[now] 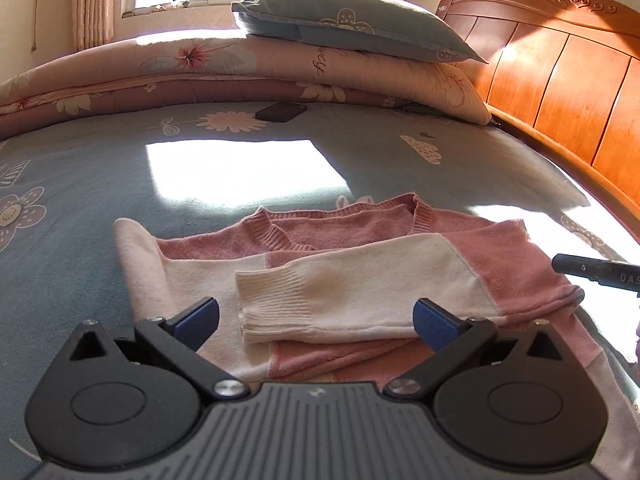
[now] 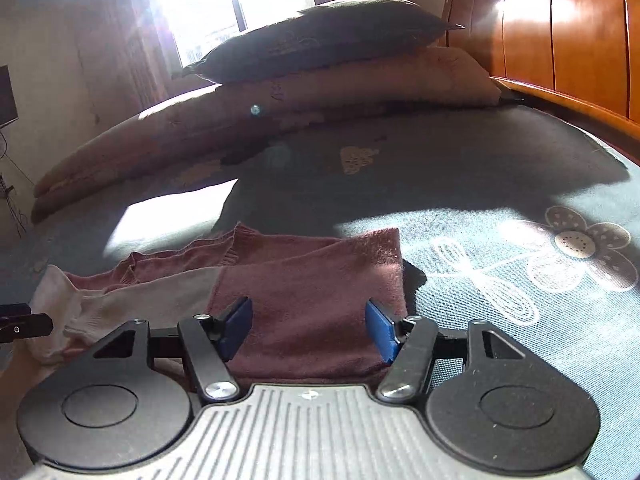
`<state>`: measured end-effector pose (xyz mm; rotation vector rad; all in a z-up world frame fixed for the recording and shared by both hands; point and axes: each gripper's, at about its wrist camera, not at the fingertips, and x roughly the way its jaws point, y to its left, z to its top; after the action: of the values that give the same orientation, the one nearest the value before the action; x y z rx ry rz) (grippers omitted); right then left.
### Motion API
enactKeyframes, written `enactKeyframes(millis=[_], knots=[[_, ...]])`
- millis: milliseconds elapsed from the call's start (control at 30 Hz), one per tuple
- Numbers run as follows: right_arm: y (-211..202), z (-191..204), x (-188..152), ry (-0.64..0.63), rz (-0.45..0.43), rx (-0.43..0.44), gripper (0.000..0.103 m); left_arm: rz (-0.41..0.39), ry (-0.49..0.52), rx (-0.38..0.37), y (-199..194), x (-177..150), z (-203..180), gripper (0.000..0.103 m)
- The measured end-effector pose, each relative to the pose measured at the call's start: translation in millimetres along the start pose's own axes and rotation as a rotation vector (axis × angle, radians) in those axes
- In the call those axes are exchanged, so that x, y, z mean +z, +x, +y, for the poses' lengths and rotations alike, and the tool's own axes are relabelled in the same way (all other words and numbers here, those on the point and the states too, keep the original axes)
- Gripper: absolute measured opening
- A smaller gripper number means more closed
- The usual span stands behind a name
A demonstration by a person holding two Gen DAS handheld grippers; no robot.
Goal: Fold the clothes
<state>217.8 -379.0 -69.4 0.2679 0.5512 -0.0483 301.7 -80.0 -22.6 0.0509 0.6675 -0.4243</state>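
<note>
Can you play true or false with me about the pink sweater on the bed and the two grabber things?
1. The pink and cream sweater lies on the blue flowered sheet. True.
2. The left gripper is squeezing the sleeve. False: it is open, with the cream sleeve cuff lying between its fingers, not pinched.
3. A dark phone lies on the bed, farther away than the sweater. True.
4. The right gripper is shut tight. False: it is open over the pink part of the sweater.
5. The blue pillow is under the folded quilt. False: it sits on top.
</note>
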Motion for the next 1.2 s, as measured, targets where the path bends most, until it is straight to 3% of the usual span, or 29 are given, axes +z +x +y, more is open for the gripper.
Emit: enactKeyframes(millis=[133,200,300,367,500,633,1000,1033,1100,1200], knots=[[16.3,-1.7,-8.3,-0.013,0.092,0.019,0.071,-0.029,0.084,-0.027,-0.2,25.4,-38.0,0.102],[21.2,-1.3,-15.0,-0.041,0.098,0.024,0.071,-0.047,0.108,-0.031,1.1,36.6,-52.3,0.102],[20.5,0.6,-14.9,-0.062,0.102,0.043,0.075,-0.062,0.082,-0.082,8.9,42.4,-46.4,0.102],[20.0,-2.0,-14.7,-0.051,0.102,0.059,0.077,-0.037,0.006,-0.092,21.9,39.4,-23.6,0.102],[19.4,-6.8,-13.6,-0.027,0.100,0.081,0.077,0.027,-0.244,-0.032,35.3,23.0,47.3,0.102],[19.8,-8.4,-13.6,-0.018,0.095,0.092,0.077,0.004,-0.464,-0.005,19.3,5.3,117.1,0.102],[21.1,-6.5,-17.4,-0.045,0.072,0.098,0.082,0.082,-0.573,0.093,33.3,-43.3,164.2,0.100],[20.8,-7.7,-17.1,-0.037,0.071,0.103,0.082,0.058,-0.581,0.091,27.8,-41.7,164.5,0.100],[20.5,-9.9,-16.6,-0.021,0.068,0.111,0.082,-0.003,-0.594,0.083,14.1,-36.2,163.6,0.101],[19.8,-10.7,-16.5,-0.017,0.066,0.115,0.082,-0.049,-0.607,-0.050,-0.1,-29.5,155.4,0.102]])
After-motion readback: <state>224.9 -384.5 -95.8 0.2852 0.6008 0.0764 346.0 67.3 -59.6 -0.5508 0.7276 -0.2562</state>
